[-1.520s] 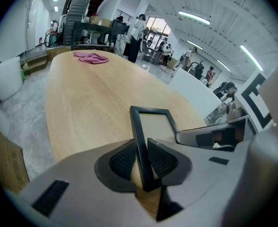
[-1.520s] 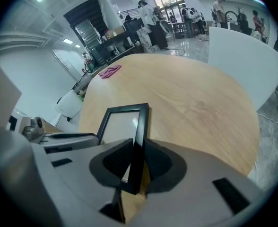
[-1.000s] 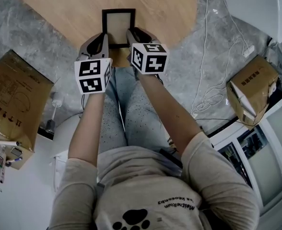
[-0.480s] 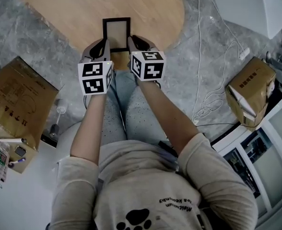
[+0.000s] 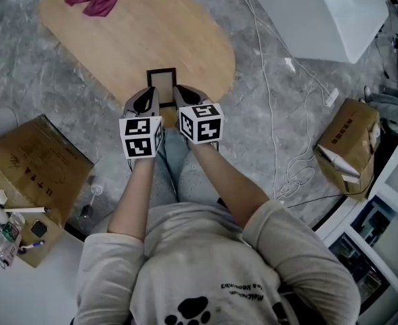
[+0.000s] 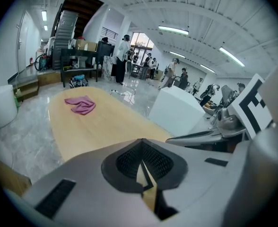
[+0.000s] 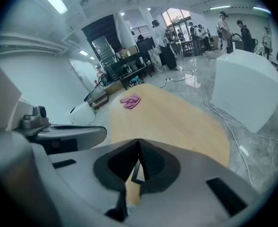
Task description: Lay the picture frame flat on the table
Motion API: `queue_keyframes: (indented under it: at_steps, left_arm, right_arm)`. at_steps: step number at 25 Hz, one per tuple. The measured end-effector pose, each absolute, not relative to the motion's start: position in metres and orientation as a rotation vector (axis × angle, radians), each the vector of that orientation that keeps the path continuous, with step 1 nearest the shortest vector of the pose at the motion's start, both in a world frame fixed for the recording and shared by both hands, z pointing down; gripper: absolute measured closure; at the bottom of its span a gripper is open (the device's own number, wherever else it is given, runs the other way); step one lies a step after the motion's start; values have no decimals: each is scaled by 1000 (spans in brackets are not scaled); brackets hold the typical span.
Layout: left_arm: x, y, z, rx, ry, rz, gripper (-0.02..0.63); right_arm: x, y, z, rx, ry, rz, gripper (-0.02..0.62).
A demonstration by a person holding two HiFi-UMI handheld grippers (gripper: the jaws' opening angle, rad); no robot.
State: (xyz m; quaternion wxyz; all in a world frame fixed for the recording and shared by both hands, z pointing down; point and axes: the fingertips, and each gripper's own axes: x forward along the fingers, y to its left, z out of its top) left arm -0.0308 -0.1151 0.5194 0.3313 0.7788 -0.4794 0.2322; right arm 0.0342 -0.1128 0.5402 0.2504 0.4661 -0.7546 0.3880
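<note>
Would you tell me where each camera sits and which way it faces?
Head view: on the head, steeply down at frame, table; shows arms, left gripper, right gripper.
Left gripper view: on it, along its shut jaws, over table.
Right gripper view: likewise; jaws just closed, empty.
Both gripper views share cloth, box.

- Large open hall, a workshop or lab rather than a home.
- Lit by long strip lights (image 6: 174, 30) under a high bare ceiling, with an open staircase (image 6: 65, 27) at one side.
- Laid with a polished grey stone floor (image 5: 43, 93), strewn with loose cables (image 5: 288, 176) and cardboard boxes (image 5: 33, 164).
- Shared with standing people (image 6: 123, 56) beyond the oval wooden table (image 5: 151, 32).
</note>
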Motion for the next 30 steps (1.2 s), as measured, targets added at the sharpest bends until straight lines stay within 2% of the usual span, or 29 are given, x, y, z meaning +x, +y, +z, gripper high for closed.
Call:
queue_keyframes:
  at_steps: [12, 30]
  left_arm:
    - [-30, -149, 394, 2218, -1371, 496, 598]
    - [-44, -153, 196, 2529, -1636, 190, 598]
  right_arm:
    - [32, -147, 403, 1391, -2269, 857, 584]
    - [19, -146, 203, 1502, -2596, 311, 584]
